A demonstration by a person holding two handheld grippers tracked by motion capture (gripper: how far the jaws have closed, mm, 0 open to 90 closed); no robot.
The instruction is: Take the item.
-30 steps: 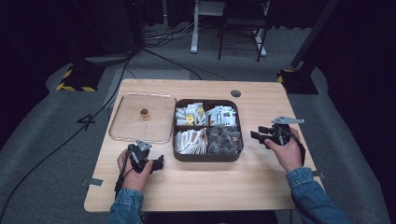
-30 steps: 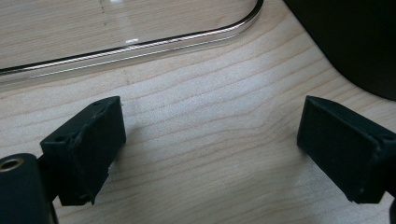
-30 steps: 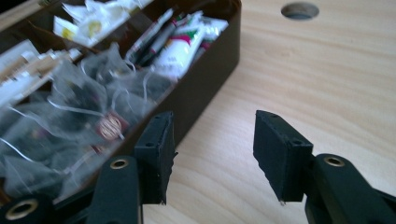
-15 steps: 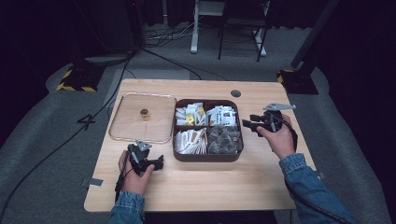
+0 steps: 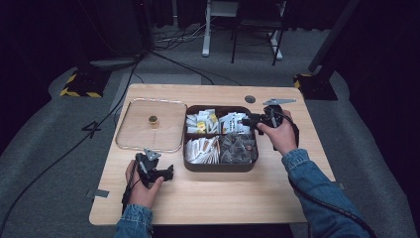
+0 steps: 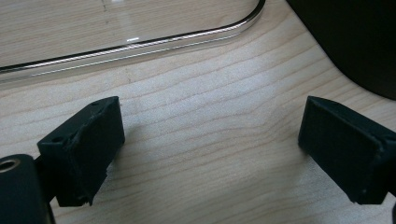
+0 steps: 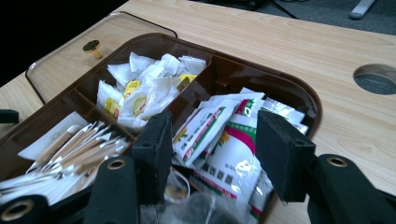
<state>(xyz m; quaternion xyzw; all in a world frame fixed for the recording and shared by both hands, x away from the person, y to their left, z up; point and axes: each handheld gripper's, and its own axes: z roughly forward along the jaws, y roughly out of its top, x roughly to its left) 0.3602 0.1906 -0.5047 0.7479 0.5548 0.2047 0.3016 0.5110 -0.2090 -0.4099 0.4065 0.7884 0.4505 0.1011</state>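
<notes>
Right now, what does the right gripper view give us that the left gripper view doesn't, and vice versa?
Right gripper view alone: the brown tray's compartments, with red-and-green sachets, white packets and paper sticks, plus the lid's brass knob and the table's cable hole. Left gripper view alone: a close look at the lid's curved edge. Both: the wooden table, clear lid, tray, and open black jaws holding nothing.

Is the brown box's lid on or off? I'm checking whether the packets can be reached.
Off. The clear lid lies flat on the table left of the brown box, whose compartments are uncovered.
</notes>
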